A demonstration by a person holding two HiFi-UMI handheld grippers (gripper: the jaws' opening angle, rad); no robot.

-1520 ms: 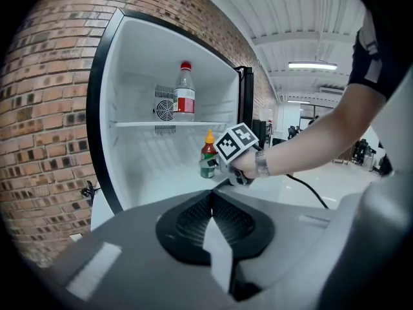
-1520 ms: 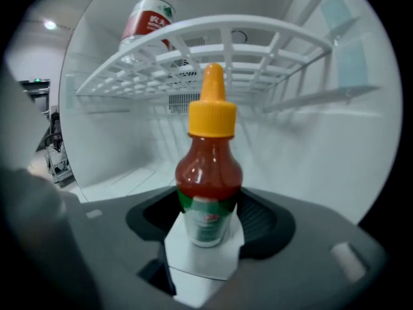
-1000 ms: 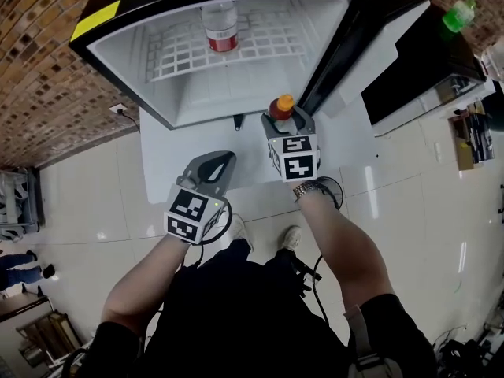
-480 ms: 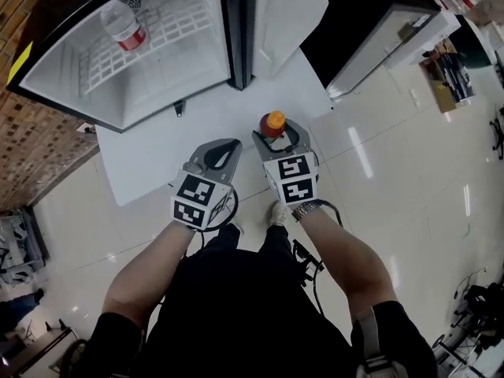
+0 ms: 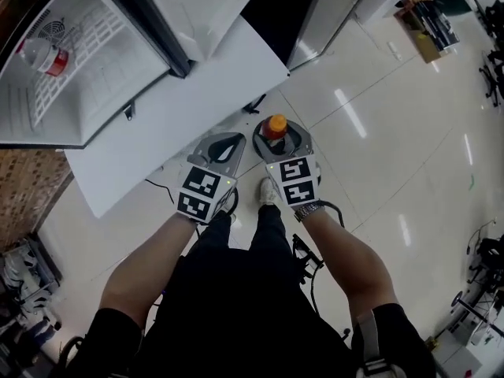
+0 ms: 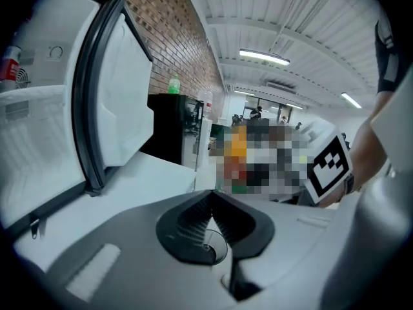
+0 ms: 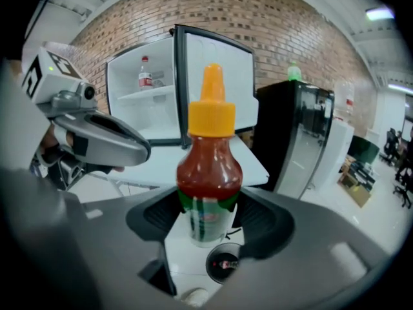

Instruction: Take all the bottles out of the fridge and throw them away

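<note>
My right claw [image 7: 208, 223] is gripping the sauce bottle [image 7: 208, 173]. Its pads are pressing on the green-labelled lower body, and the bottle is standing upright between them with its orange cap pointing to twelve o'clock. My left claw [image 6: 210, 202] is sitting closed with nothing in it, its ribbed pads meeting at the tips.

In the head view the two claws are riding side by side, the left one at nine o'clock of the right. Both are hanging over the glossy tiled floor [image 5: 378, 132], well apart from the fridge.

Looking outward to ten o'clock in that view, I am seeing the white platform [image 5: 181, 93] carrying the open fridge [image 5: 87, 93]. A water bottle [image 5: 41, 53] with a red label is sitting on its wire shelf. The fridge door [image 5: 197, 6] is standing open at about eleven o'clock.

In the right gripper view, a black cabinet [image 7: 297, 134] is showing at two o'clock, with a green bottle [image 7: 293, 72] standing on top.
</note>
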